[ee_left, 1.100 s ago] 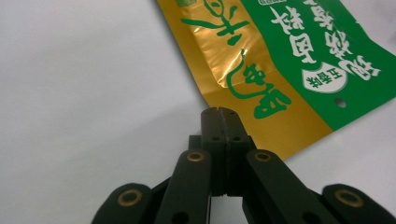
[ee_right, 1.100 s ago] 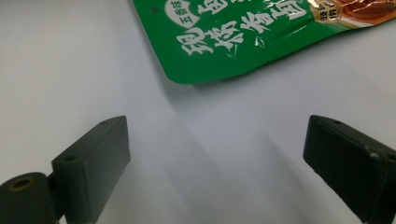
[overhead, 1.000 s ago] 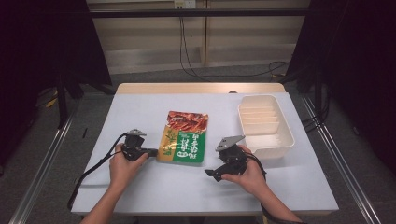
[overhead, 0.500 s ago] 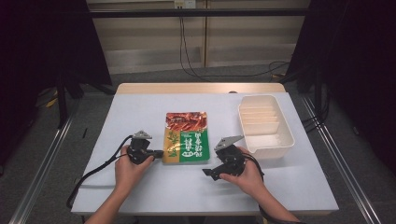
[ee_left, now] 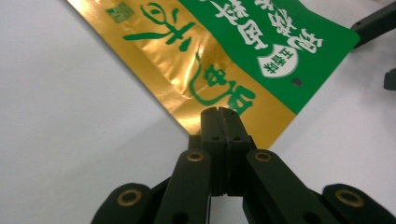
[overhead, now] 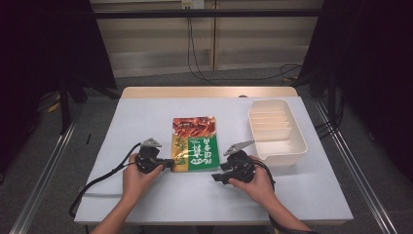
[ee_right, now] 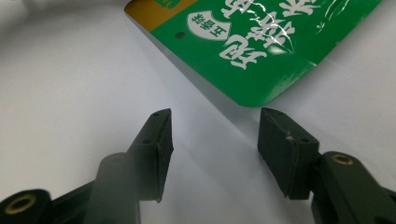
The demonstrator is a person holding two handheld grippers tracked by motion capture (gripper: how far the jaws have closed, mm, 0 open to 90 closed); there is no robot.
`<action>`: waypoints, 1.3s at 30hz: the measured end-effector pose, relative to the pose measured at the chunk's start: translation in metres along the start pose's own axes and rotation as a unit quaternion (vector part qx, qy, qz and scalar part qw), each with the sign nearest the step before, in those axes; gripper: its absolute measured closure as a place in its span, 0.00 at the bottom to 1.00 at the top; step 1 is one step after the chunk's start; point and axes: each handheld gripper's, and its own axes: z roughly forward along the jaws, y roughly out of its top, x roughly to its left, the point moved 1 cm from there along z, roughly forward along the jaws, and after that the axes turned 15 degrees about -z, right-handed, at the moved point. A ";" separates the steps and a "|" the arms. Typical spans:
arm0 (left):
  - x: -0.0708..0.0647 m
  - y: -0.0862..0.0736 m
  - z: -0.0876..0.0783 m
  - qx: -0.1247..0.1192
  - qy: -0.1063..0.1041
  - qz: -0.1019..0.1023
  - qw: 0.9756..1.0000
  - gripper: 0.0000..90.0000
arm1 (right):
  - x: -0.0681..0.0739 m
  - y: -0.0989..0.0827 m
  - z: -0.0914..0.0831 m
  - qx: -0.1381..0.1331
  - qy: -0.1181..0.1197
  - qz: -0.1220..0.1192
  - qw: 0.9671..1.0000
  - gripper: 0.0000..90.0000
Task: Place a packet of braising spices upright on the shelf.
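Observation:
A foil snack packet (overhead: 195, 144), red at its far end and gold and green nearer me, lies flat in the middle of the white table (overhead: 146, 117). My left gripper (overhead: 170, 164) is at its near left corner. In the left gripper view the packet (ee_left: 224, 51) has its gold corner under the left gripper (ee_left: 219, 112), whose jaws are pressed together with nothing between them. My right gripper (overhead: 215, 176) sits by the near right corner. Its jaws have just been closing and stand half apart. In the right gripper view the packet (ee_right: 261, 51) has its green corner just ahead of the right gripper (ee_right: 215, 116), not between the pads.
A white ribbed tray (overhead: 298, 131) stands at the right of the table, just beyond my right hand. Black cable (overhead: 102, 178) trails from the left gripper to the table's near left edge. The right gripper's black jaw (ee_left: 373, 18) shows at the top right of the left gripper view.
My left gripper has edged right onto the packet's near left corner, and the packet now lies a little straighter. The right hand has stayed where it was.

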 end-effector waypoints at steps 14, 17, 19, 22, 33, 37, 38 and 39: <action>0.003 0.002 -0.019 -0.016 0.050 0.036 0.998 0.77 | -0.011 0.008 0.008 -0.031 0.002 0.097 0.995 0.51; 0.004 0.001 -0.022 -0.012 0.054 0.042 0.998 0.73 | -0.012 0.009 0.007 -0.031 0.002 0.102 0.994 0.49; 0.003 -0.001 -0.022 -0.008 0.058 0.049 0.997 0.72 | -0.014 0.010 0.007 -0.033 0.001 0.111 0.993 0.47; 0.003 -0.001 -0.023 -0.011 0.059 0.054 0.997 0.67 | -0.016 0.010 0.008 -0.035 0.000 0.120 0.992 0.46; 0.006 -0.003 -0.027 0.003 0.069 0.083 0.994 0.34 | -0.024 0.013 0.012 -0.029 0.008 0.142 0.989 0.64; 0.011 -0.006 -0.029 -0.018 0.041 0.071 0.996 0.28 | -0.024 0.013 0.013 -0.024 0.013 0.145 0.989 0.71; 0.013 -0.006 -0.030 -0.010 0.042 0.061 0.997 0.28 | -0.024 0.013 0.012 -0.023 0.013 0.148 0.989 0.73; 0.014 -0.005 -0.030 -0.004 0.052 0.070 0.996 0.26 | -0.024 0.012 0.012 -0.023 0.013 0.150 0.988 0.74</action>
